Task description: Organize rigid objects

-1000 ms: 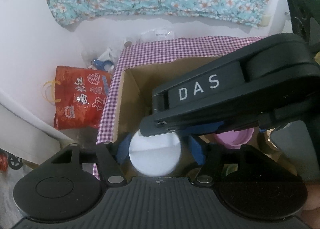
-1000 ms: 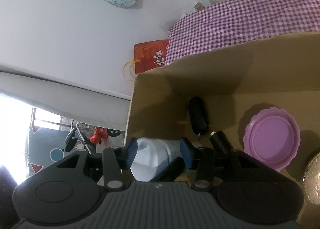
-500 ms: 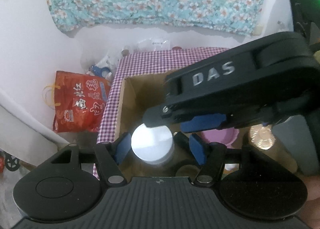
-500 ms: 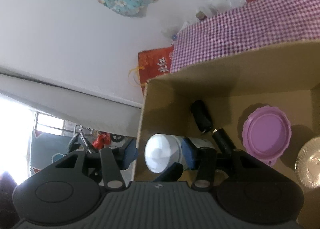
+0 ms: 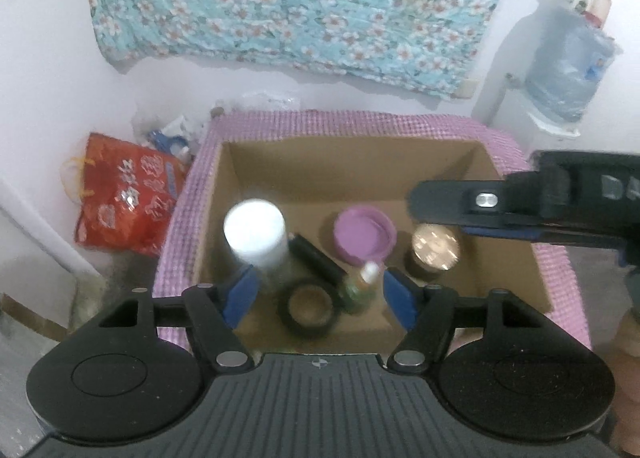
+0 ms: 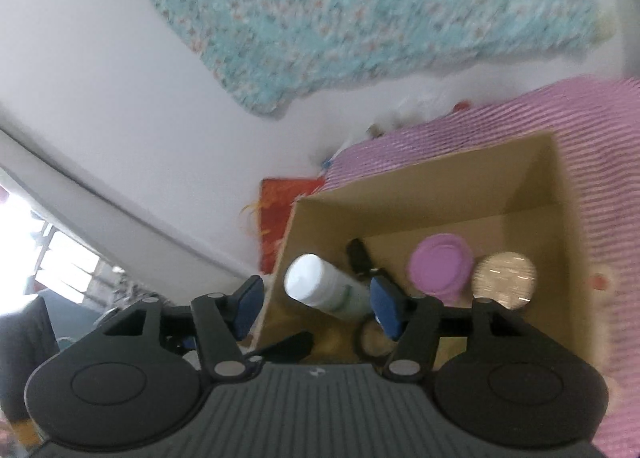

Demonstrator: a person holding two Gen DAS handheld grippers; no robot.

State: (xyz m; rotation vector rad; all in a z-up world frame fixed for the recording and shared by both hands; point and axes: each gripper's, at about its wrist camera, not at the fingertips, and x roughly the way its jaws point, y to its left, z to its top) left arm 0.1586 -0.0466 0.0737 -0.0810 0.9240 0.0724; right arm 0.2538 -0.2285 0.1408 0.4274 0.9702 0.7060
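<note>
Since a second ago, both your grippers have pulled back and let go of the white-capped cylindrical bottle (image 5: 256, 232), which now leans in the near-left corner of the open brown cardboard box (image 5: 352, 166).

From your left wrist, your left gripper (image 5: 320, 298) is spread wide with nothing between its blue pads. Just right of the bottle lie a black cylindrical tube (image 5: 316, 258), a black ring (image 5: 310, 308) and a small green bottle (image 5: 360, 286). Farther in sit a round purple lid (image 5: 364, 236) and a gold-topped jar (image 5: 434, 248). Your right gripper (image 5: 520, 210) crosses above the box's right side.

From your right wrist, that gripper (image 6: 316, 308) is also wide open and empty. The bottle (image 6: 324, 288) shows between its pads, tilted. The box stands on a purple checked cloth-covered surface (image 6: 460, 134).
</note>
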